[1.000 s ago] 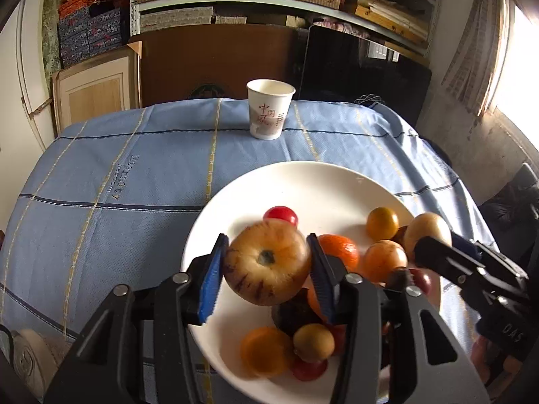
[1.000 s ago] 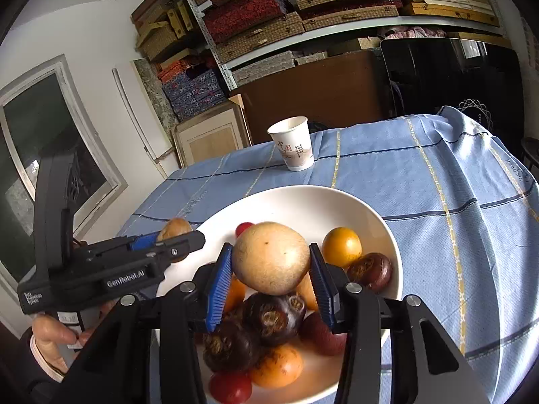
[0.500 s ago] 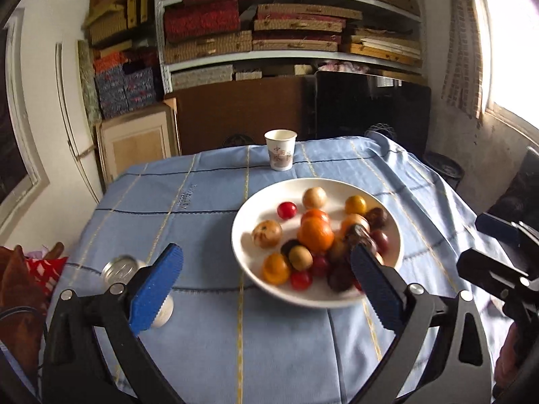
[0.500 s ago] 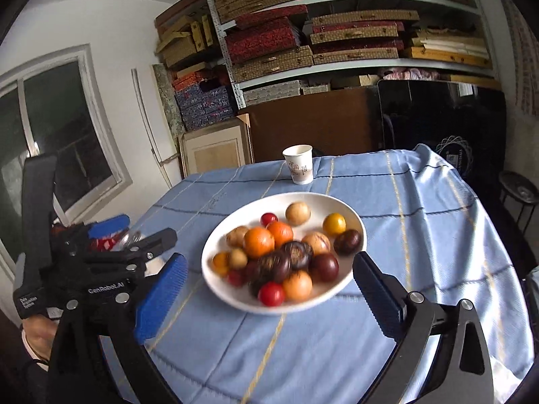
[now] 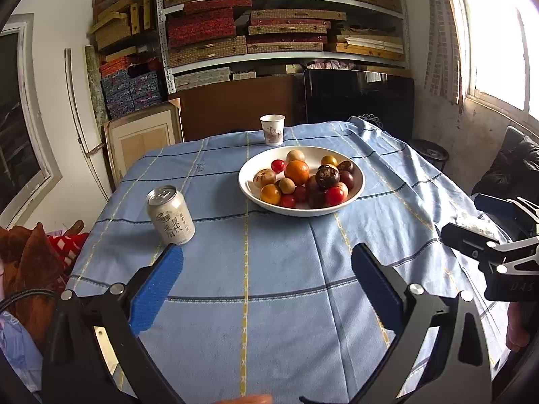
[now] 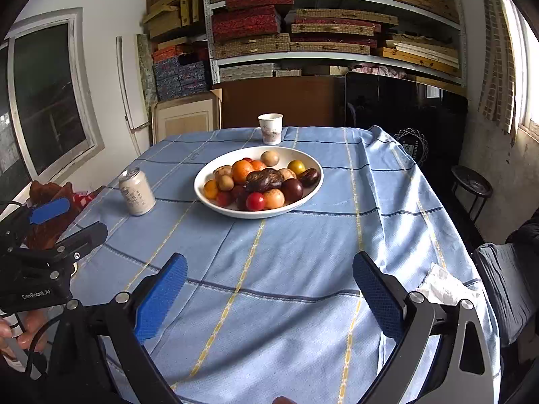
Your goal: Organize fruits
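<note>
Blue tablecloth bears heaped fruit bowl.

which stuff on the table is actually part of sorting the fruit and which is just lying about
Part of the job:
- white bowl
- fruits piled in it

Just lying about:
- drink can
- paper cup
- crumpled white tissue at the table's near right edge
</note>
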Tool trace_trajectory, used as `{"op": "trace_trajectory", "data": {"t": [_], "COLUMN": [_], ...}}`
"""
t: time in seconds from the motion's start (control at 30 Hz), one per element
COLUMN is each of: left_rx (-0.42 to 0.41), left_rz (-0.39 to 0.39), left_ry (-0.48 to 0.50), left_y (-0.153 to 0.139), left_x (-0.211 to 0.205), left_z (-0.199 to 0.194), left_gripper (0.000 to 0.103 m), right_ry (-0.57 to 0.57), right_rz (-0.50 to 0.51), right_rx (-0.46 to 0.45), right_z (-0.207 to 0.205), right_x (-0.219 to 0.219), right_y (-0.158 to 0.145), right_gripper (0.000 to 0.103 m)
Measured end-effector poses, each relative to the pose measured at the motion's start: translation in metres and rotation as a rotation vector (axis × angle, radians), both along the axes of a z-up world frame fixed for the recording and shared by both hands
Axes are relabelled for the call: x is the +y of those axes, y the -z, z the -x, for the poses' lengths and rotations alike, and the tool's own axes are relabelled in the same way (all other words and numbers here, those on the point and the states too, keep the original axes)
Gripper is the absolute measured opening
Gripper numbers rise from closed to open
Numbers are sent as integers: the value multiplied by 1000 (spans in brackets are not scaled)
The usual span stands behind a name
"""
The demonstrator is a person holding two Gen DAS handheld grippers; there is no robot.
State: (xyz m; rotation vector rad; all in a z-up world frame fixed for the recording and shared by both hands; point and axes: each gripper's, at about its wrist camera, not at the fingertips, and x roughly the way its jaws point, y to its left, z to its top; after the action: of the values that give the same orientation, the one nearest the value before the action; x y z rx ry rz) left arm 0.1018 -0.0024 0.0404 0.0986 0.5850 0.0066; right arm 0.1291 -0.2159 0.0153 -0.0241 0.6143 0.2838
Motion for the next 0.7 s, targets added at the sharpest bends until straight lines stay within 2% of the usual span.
{"op": "trace_trajectory", "data": {"t": [0.33, 0.7], "left_rx": [6, 13], "left_rz": [10, 25], "left_ry": [-7, -18], "left_y": [1, 4], "left_x": [4, 7], "left_z": [7, 2], "left_gripper": [98, 98], "right_ry": [-31, -30], "right_rz": [58, 54], "right_rx": [2, 7], "right_z": [12, 10], "right_x": [15, 17], "right_y": [-2, -2], "right_gripper": [99, 99]}}
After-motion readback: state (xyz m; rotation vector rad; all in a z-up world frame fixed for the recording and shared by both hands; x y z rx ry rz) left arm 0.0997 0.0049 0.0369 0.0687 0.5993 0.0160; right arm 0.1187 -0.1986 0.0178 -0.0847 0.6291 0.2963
